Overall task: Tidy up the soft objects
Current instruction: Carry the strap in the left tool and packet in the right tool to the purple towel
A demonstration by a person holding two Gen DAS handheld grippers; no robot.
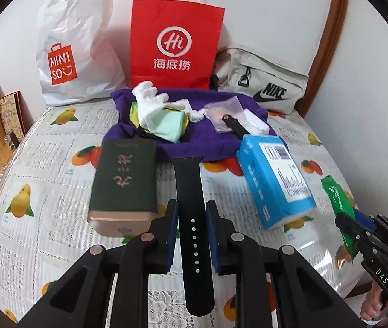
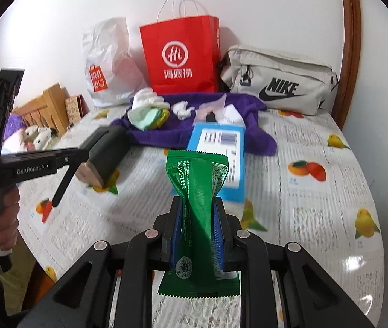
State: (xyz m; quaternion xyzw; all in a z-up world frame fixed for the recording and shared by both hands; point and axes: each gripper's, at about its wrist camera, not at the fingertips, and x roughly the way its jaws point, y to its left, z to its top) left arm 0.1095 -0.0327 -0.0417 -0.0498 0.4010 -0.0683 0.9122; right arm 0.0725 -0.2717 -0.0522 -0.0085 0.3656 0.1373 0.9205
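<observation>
Between the left tool's (image 1: 192, 235) pinching pads a black watch strap (image 1: 191, 205) ran lengthwise; the right tool (image 2: 197, 229) gripped a green packet (image 2: 198, 191), bags straight ahead.

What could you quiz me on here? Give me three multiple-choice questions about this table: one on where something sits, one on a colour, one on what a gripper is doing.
1. Where does the red paper bag stand?
A. between the white plastic bag and the grey pouch
B. on the blue box
C. lying flat on the purple cloth

2. What colour is the packet in the right gripper?
A. yellow
B. green
C. pink

3. What is the left gripper doing?
A. open over nothing
B. pressing the dark green box
C. shut on a black strap

Answers: 1 A, it stands upright against the wall with one at each side. 2 B, the crimped wrapper is green. 3 C, the strap runs between its pads.
</observation>
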